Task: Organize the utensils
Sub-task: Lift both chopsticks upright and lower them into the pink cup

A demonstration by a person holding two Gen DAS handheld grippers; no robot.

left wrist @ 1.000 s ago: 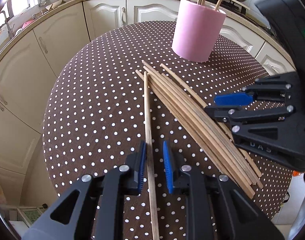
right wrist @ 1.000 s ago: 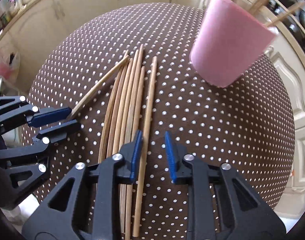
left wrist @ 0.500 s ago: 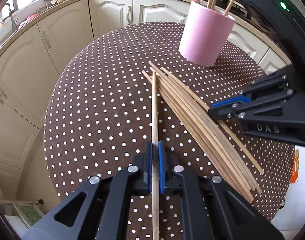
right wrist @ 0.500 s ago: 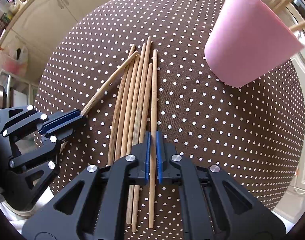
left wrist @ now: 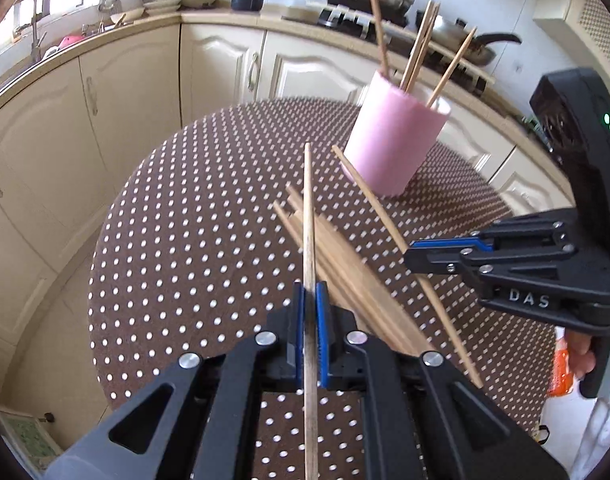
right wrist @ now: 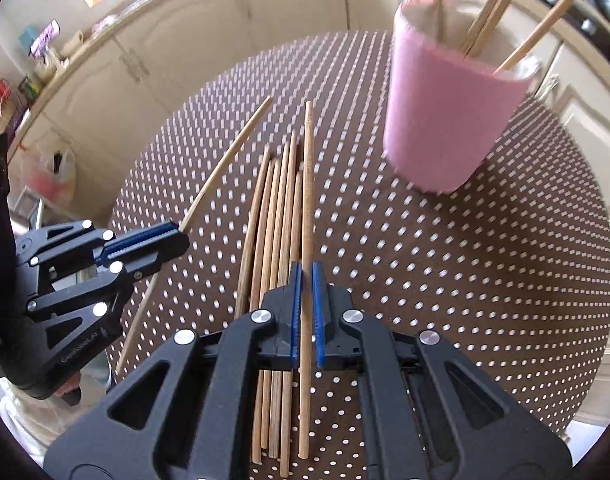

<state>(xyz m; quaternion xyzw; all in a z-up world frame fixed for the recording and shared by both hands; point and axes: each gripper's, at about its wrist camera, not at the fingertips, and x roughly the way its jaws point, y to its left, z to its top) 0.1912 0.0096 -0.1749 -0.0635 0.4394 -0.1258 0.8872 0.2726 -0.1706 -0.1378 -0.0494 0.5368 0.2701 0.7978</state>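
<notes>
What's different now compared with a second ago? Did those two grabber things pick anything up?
Yes. Both closed their jaws, each on one chopstick. The left gripper has tilted its chopstick up off the pile; the right gripper has raised its chopstick and carried it nearer the pink cup. The cup, the sticks in it and the remaining pile on the dotted tablecloth stayed put.

1. The lower end of the chopstick (left wrist: 309,240) clamped by the left gripper (left wrist: 311,332) is cut off by the bottom edge.
2. The lower parts of the chopsticks in the pink cup (left wrist: 393,148) are hidden by its wall.
3. The pink cup and the polka-dot tablecloth (right wrist: 445,260) are blurred in the right wrist view.
4. The loose chopsticks (right wrist: 277,208) are partly covered by the right gripper (right wrist: 306,312).
</notes>
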